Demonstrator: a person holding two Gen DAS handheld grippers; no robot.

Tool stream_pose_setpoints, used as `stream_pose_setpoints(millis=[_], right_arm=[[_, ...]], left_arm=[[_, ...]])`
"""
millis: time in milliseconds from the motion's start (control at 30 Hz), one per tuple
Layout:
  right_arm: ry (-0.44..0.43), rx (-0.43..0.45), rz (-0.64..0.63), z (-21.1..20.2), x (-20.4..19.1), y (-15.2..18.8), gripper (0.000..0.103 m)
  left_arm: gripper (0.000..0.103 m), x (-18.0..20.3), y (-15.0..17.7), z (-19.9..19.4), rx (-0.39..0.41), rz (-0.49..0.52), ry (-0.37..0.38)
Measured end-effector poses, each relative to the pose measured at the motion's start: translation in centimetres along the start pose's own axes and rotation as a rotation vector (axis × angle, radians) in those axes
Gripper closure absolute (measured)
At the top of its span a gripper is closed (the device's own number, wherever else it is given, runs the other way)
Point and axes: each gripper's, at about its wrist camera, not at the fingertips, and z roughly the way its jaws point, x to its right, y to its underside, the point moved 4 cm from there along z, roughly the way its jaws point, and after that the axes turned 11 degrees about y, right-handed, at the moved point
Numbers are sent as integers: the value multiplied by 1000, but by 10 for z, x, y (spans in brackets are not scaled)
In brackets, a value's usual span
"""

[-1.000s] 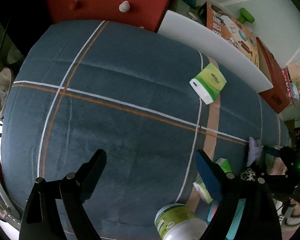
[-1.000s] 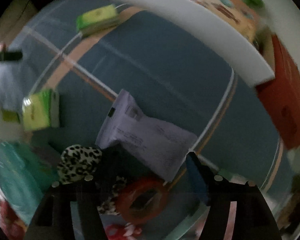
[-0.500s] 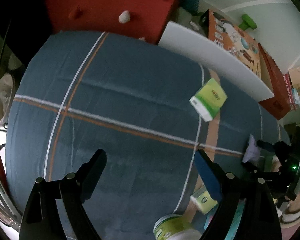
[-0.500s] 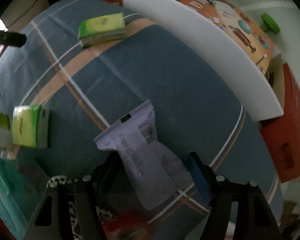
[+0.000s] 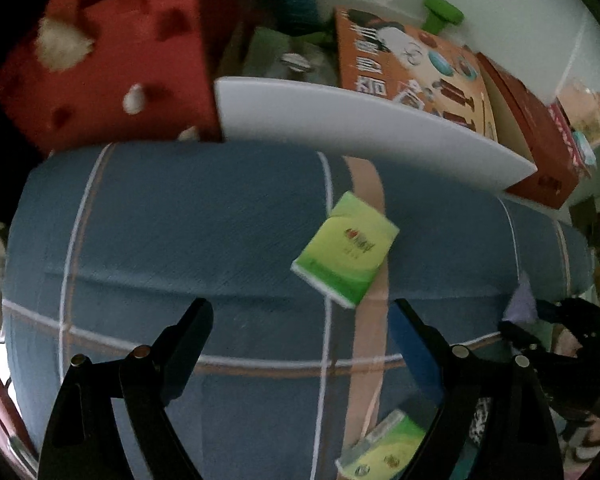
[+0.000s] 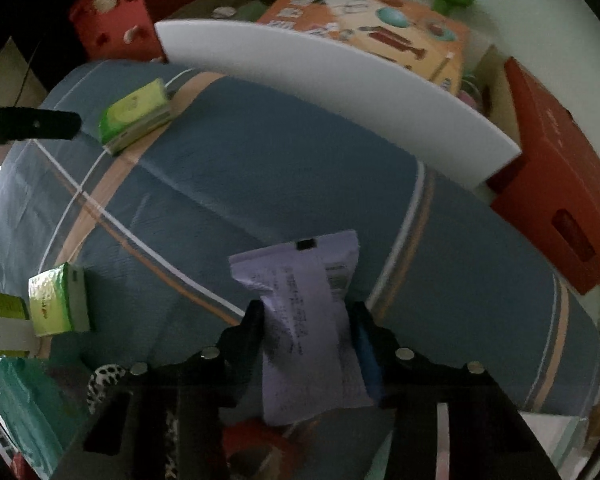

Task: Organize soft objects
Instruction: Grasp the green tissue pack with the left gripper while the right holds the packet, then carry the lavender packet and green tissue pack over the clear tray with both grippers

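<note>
- Two grippers over a blue plaid bedspread (image 5: pixel 204 220); both views dim and motion-blurred.
- Right gripper (image 6: pixel 308 320): jaws closing with a pale lilac packet (image 6: pixel 308 320) between them. Packet's near end hidden behind the fingers; print unreadable.
- Left gripper (image 5: pixel 300 328): spread wide, nothing between the fingers.
- Green tissue pack (image 5: pixel 346 254) lies on the peach stripe, just beyond the left gripper's right finger.
- Second green pack (image 5: pixel 384 450) at near edge, half hidden by that finger.
- Leopard-print item (image 6: pixel 106 376) mostly blocked by the right gripper's body.
- White board (image 6: pixel 332 92) along the far side.

Matt, seemingly plastic lilac pouch (image 6: pixel 308 320)
</note>
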Motion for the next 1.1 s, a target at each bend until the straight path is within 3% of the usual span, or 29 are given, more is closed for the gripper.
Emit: stream_pose_setpoints(millis=[300,400,467,600,900,1100], right_arm=[[-28,23,30,-10,28,18,59],[-36,24,24,-11,30,20,59],[-37,24,18,-9,27,17,59],[-45,28,22,-12,19,20,59],[-52,69,37,-58,6,20,59],[-46,91,59,-112,8,39,59]], left_arm=[[16,25,-14,27,-29,129,-67],[30,26,-18,36,-41,137,-79],[45,24,-18,40,-54,136,-79],[46,21,-18,38,-49,139,-87],[46,34,-8,-27,30,175,-148],[46,73,12,-85,101,206,-115]])
